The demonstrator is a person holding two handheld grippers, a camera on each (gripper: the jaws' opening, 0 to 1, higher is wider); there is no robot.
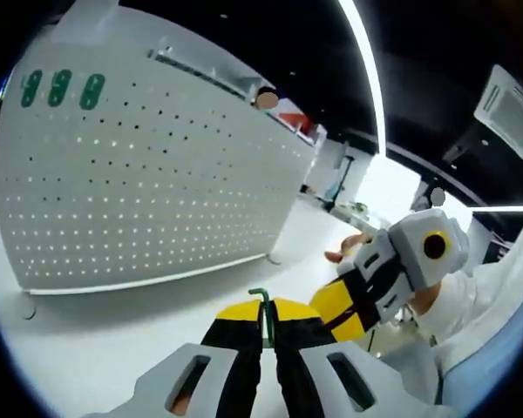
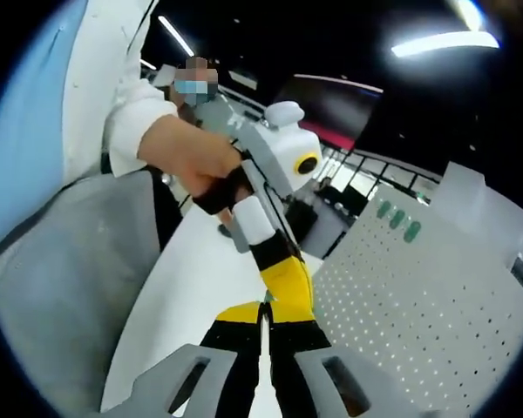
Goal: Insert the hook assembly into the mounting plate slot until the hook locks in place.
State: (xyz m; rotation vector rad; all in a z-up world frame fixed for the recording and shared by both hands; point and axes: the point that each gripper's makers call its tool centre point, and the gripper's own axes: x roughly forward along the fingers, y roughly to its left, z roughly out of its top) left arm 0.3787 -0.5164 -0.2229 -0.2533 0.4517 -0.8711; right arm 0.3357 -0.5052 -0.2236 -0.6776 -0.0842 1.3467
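The left gripper (image 1: pixel 267 335) has its jaws pressed on a thin green hook (image 1: pixel 261 306), whose bent top pokes up between the yellow-and-black tips. The right gripper (image 2: pixel 265 335) shows its jaws closed together; whether anything is pinched there cannot be told. The white perforated mounting plate (image 1: pixel 148 174) stands upright on the white table (image 1: pixel 96 348), apart from the hook. To do this step well, the person should probably bring the hook square to a chosen hole, keep its bent end level, and push straight without twisting, so it seats rather than skids across the panel face.
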